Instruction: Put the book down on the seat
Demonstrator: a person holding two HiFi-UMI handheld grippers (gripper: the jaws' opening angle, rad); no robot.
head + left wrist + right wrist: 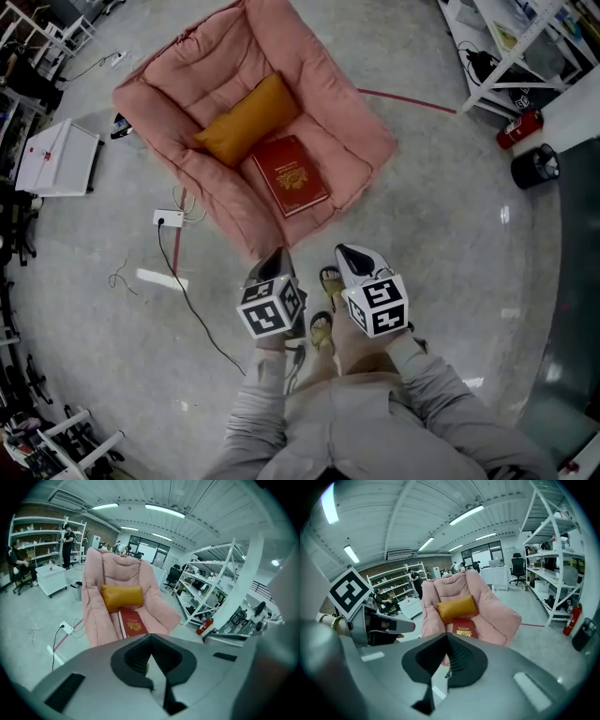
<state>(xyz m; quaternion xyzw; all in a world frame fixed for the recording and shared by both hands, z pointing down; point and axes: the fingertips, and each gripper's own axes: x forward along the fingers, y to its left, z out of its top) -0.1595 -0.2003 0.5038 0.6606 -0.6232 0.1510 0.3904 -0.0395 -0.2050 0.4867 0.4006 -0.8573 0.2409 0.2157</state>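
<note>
The red book (292, 174) lies flat on the pink seat (319, 56) in the upper middle of the head view, its far edge against the yellow pillow (248, 119). The left gripper (277, 255) and right gripper (349, 253) hang at lower centre, clear of the seat. The fingers of both are pressed together, with nothing between them.

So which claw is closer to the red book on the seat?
Left, slightly. The left claw sits just short of the book; the right claw is offset to its right.
</note>
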